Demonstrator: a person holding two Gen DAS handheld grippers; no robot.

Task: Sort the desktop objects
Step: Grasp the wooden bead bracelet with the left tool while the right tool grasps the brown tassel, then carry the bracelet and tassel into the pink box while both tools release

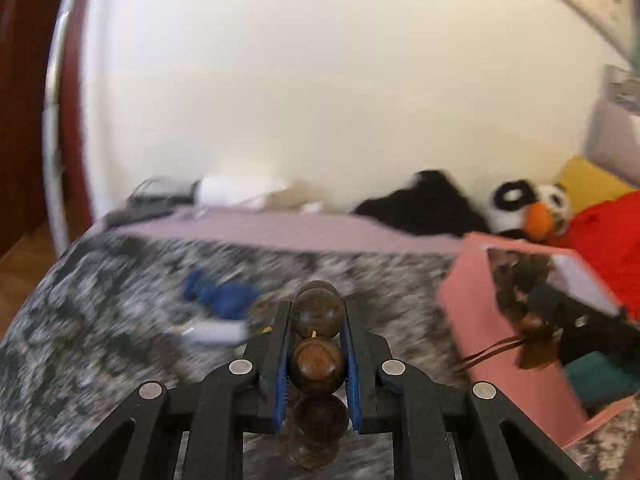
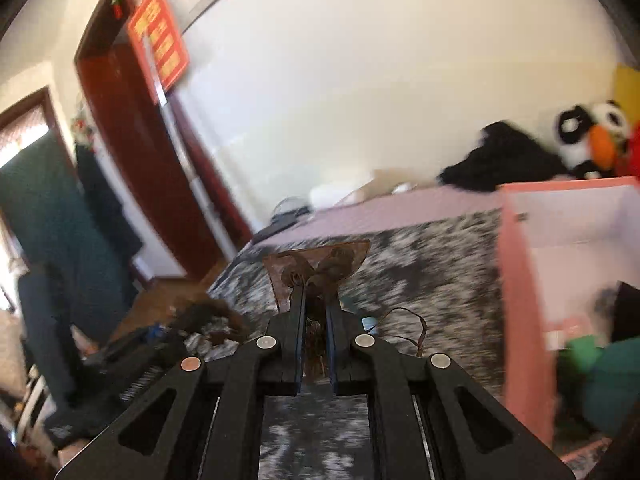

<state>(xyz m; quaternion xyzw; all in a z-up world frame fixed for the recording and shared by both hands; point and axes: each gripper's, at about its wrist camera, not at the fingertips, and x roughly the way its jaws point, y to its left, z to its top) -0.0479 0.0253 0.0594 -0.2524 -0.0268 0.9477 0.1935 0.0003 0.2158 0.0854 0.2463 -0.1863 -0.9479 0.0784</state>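
My left gripper (image 1: pixel 318 320) is clenched on a string of dark wooden beads (image 1: pixel 317 364), low centre of its frame. My right gripper (image 2: pixel 316 300) grips a thin brown fan-shaped ornament (image 2: pixel 318 266) at centre frame. Both hang over the mottled grey cloth (image 2: pixel 420 264). I judge this the carrying step: next, swing toward the pink box (image 1: pixel 472 312) at right and release inside.
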